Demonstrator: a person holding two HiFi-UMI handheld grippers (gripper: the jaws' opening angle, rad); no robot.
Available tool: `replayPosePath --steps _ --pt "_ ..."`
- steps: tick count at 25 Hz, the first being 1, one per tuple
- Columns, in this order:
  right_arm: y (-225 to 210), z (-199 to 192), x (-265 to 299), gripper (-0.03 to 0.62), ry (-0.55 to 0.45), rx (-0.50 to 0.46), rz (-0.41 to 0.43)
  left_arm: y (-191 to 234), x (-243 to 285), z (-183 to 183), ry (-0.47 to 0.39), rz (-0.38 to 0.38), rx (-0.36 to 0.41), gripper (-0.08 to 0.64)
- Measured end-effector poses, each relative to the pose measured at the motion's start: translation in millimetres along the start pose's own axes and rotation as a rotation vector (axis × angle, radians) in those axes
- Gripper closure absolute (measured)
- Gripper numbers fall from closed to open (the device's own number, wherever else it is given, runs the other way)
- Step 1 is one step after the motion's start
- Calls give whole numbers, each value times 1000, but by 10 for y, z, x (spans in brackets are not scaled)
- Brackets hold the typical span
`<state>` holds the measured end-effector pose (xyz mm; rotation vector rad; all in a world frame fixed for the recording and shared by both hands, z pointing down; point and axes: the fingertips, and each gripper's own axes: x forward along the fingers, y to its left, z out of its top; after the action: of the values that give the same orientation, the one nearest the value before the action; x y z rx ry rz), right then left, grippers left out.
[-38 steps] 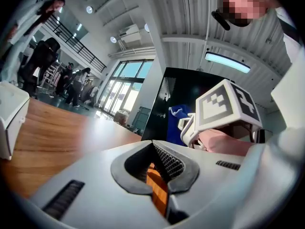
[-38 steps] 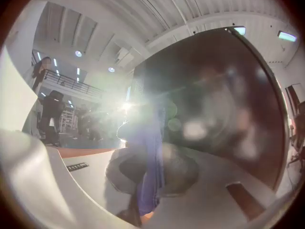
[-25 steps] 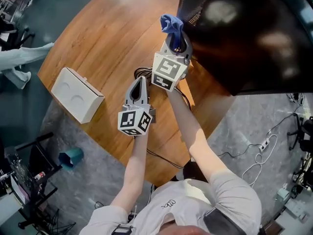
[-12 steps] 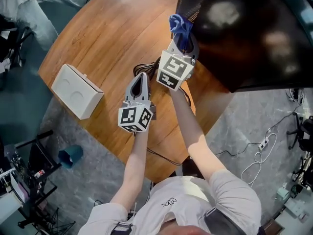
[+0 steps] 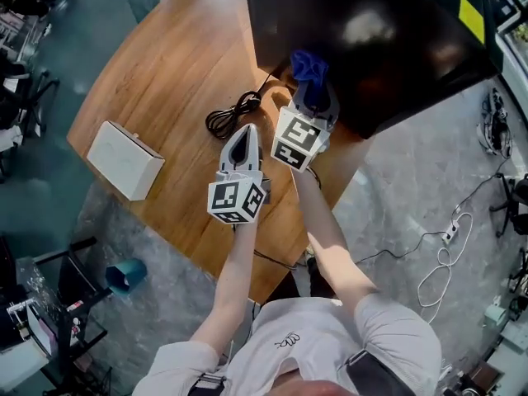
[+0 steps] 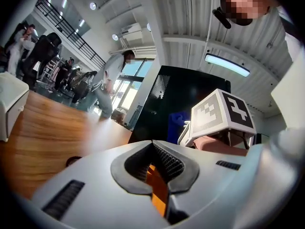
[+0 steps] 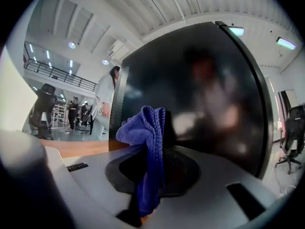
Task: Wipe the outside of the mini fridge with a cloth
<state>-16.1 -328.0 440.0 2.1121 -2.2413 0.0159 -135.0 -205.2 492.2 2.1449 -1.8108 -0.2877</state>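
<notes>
Right hand-held gripper (image 5: 312, 87) is clamped on one blue cloth (image 5: 308, 64), whose bunched upper end stands above the jaws while a strip hangs down between them in the right gripper view, where the cloth (image 7: 145, 128) sits just in front of the glossy black face of the mini fridge (image 7: 205, 80); whether cloth and fridge touch cannot be told. From the head view the single mini fridge (image 5: 388, 40) stands on the far right part of the round wooden worktop (image 5: 165, 81), its dark top covering the worktop's right edge, and the cloth lies at the fridge's near side close to its lower corner. Left hand-held gripper (image 5: 243, 132) hangs just left of the right one with its jaws together and nothing between them, pointing toward the fridge's left corner. One coiled black cable (image 5: 233, 114) lies on the worktop just beyond the left gripper's tip, with a lead running to the fridge. One white box (image 5: 125, 160) sits well apart at the worktop's left rim, leaving a wide bare stretch of wood between it and the grippers. The worktop's curved near edge passes under the person's forearms. A yellow label (image 5: 472, 19) sits near the fridge's far right corner, too small to read. Each of the two grippers carries a cube with black-and-white square markers. On the grey floor lie one teal cup (image 5: 125, 275) and one white power strip (image 5: 450, 238) with its cord.
</notes>
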Motion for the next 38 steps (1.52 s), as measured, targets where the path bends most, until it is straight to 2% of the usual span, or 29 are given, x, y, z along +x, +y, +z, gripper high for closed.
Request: replayPosePath --steps 5,10,16,24,32,38 --pt "-503 -11 -344 531 4 2 -53 -357 -168 -30 -15 -16 -26 555" --pt "-951 -92 -558 531 16 -6 -79 -753 -183 -89 -20 -42 -14 555" --pt "-1334 -103 -778 531 11 -32 -89 -1150 -183 -203 -11 -79 -6 555" --pt "-1724 -164 -955 531 14 -56 -117 -1402 -245 -419 13 -75 -15 555" --pt "-1906 -156 -1024 531 14 -70 -131 -1511 -165 -345 -5 -87 -4 555" --pt "-1557 -24 -1089 531 -21 -55 -60 -1340 -98 -341 3 -75 -6 555"
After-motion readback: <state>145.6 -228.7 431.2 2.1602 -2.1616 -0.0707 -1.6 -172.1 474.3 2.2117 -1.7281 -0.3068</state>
